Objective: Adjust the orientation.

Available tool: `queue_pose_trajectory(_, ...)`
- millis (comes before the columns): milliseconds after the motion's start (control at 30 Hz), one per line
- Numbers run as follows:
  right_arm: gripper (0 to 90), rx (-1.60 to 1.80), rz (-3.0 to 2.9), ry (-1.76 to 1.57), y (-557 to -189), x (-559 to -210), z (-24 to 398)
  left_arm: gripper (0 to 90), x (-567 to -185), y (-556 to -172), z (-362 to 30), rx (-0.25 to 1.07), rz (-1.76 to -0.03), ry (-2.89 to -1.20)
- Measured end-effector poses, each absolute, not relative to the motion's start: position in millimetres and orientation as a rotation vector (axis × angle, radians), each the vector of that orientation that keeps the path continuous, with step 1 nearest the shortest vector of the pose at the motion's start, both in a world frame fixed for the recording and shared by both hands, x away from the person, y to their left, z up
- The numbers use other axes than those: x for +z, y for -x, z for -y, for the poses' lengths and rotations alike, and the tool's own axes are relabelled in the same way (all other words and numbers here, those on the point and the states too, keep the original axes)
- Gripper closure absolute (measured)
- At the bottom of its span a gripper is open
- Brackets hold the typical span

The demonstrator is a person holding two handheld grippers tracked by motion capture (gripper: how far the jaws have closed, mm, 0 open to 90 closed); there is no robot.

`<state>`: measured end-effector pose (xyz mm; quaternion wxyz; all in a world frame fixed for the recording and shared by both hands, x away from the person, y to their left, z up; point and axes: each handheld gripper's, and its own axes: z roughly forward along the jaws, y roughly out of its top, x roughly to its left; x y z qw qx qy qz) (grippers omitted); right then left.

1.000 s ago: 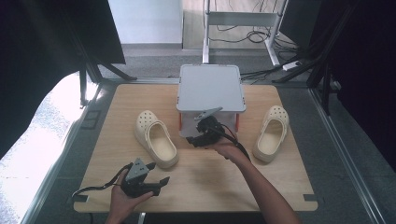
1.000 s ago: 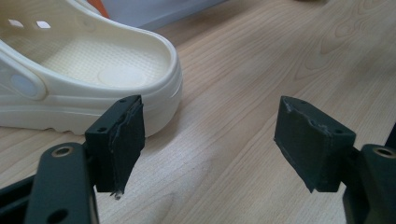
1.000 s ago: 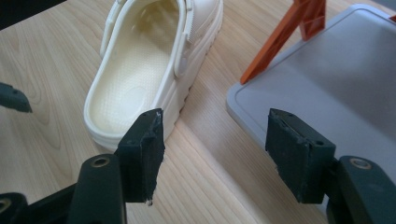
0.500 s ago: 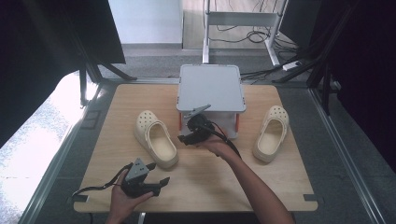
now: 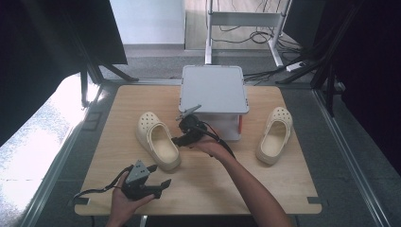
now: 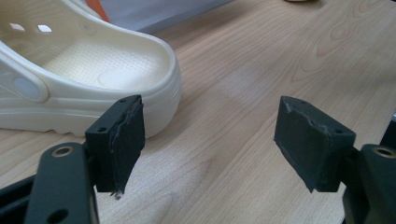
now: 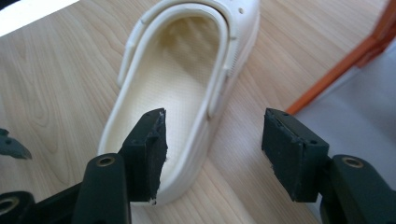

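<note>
Wooden bench, two cream clogs and a grey box on it. Left clog lies at the bench's left-centre, toe toward the far edge, heel toward the person; second clog sits well apart at the right, beyond the grey box, which stands at the far middle with an orange strip on its lower side. Right tongs hang just beside the left clog's near flank, between clog and box, released; jaws have just been easing a little narrower, nothing pressed between them. In the right gripper view the clog's heel rim sits ahead of the left jaw, partly behind it, the opening facing up; whether the pad touches the rim, cannot tell. Left tongs rest low at the near-left of the bench in the person's hand, released, jaws wide over bare wood. In the left gripper view the clog's heel end lies just beyond the left jaw, apart from it.
</note>
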<state>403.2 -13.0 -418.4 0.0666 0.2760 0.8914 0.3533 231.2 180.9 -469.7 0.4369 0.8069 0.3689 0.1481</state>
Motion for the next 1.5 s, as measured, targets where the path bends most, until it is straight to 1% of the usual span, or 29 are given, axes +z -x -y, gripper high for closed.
queue_pose_trajectory(1500, 44.9, 0.875, -2.715, -0.911, -438.6, -437.7, -40.0, 25.1, -467.0, -229.6, -183.3, 0.372, -0.914, -1.995)
